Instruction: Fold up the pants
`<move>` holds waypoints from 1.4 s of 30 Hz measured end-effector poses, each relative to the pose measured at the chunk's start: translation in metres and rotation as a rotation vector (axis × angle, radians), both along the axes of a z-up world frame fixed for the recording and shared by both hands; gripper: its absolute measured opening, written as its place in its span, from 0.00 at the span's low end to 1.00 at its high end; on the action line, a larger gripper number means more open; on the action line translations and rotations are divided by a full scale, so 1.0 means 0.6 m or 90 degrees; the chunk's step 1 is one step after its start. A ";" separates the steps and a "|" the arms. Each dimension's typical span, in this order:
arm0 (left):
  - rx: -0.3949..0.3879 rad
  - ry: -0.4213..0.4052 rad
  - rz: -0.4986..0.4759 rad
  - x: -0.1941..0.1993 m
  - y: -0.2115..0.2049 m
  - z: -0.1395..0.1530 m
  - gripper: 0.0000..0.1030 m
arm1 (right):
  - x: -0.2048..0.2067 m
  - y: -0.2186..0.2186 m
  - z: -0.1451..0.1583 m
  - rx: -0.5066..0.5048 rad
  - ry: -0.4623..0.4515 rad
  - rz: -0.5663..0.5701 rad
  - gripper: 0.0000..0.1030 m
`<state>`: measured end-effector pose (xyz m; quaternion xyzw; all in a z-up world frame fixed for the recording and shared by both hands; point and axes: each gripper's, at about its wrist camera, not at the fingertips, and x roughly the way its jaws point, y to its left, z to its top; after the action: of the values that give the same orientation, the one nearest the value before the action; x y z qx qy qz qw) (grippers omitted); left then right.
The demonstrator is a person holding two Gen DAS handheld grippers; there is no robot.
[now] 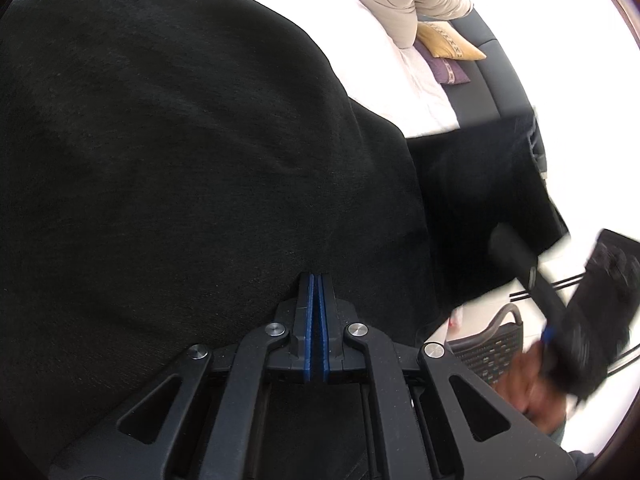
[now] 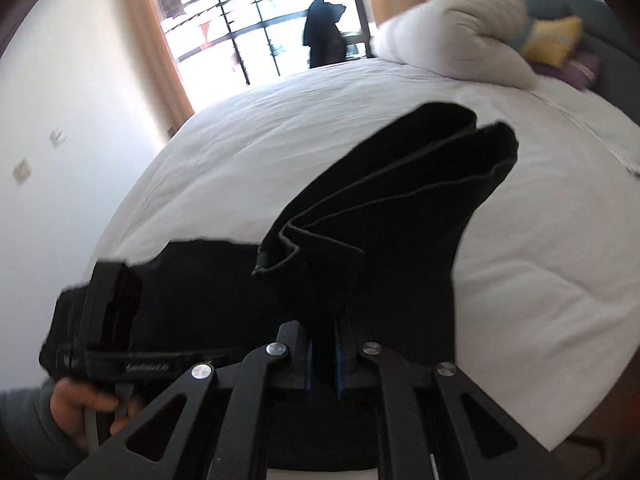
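Black soft-knit pants [image 2: 392, 208] lie across a white quilted bed cover [image 2: 280, 140], with one bunched end lifted off the bed. Right gripper [image 2: 323, 360], black with blue pads, has its fingers drawn narrow and pinched on that lifted end; the fabric rises from between the pads and fans upward into several stacked folds, edges showing as parallel layers toward the upper right. Rest of the garment trails down to the left, where it stays on the bed.

Left gripper [image 1: 315, 320], same black frame and blue pads, has its pads pressed together with only a thin seam between them. Its tips sit against a broad expanse of the pants, which fills most of the left wrist view; whether a thin layer of cloth is caught between the pads cannot be told.

In the right wrist view, the left gripper appears at lower left, side on, with the person's left hand [image 2: 88, 408] wrapped around its handle and a grey sleeve behind it. In the left wrist view, the right hand [image 1: 528, 384] and its device show blurred at lower right.

Cream rolled duvet [image 2: 452, 32] sits at the head of the bed, beside a yellow cushion [image 2: 552, 40] and a purple cushion [image 2: 576, 70]. Dark woven basket [image 1: 488, 344] stands on the floor beside the bed. Window with dark grid bars [image 2: 256, 12] and tan curtains is beyond the far side.
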<state>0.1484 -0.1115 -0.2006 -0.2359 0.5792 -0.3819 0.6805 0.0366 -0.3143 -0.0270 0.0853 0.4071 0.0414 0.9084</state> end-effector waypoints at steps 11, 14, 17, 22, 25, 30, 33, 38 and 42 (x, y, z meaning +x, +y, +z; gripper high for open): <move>-0.061 0.045 0.042 0.009 0.037 -0.004 0.03 | -0.003 0.084 -0.018 -0.059 0.038 0.083 0.09; -0.109 0.079 0.082 0.014 0.070 -0.001 0.07 | -0.011 0.093 -0.009 -0.076 0.025 0.093 0.09; -0.183 0.130 0.125 0.025 0.105 -0.003 0.40 | -0.023 0.132 -0.009 -0.132 0.016 0.133 0.09; -0.212 0.148 0.130 0.039 0.110 0.011 0.73 | -0.048 0.180 -0.010 -0.214 -0.006 0.177 0.09; -0.209 0.166 0.133 0.048 0.109 0.008 0.73 | -0.062 0.203 -0.013 -0.263 -0.026 0.190 0.09; -0.226 0.181 0.149 0.052 0.128 0.006 0.73 | -0.073 0.211 -0.021 -0.306 -0.038 0.187 0.09; -0.218 0.182 0.147 0.053 0.132 0.006 0.74 | -0.074 0.213 -0.021 -0.308 -0.037 0.187 0.09; -0.200 0.180 0.135 0.053 0.097 0.010 0.74 | -0.082 0.228 -0.018 -0.315 -0.046 0.204 0.09; -0.172 0.193 0.133 0.046 0.093 0.003 0.29 | -0.088 0.237 -0.019 -0.325 -0.052 0.219 0.09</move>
<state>0.1760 -0.0556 -0.1990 -0.4385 0.5905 -0.3436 0.5840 -0.0163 -0.1721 -0.0382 -0.2176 0.3761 0.0947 0.8957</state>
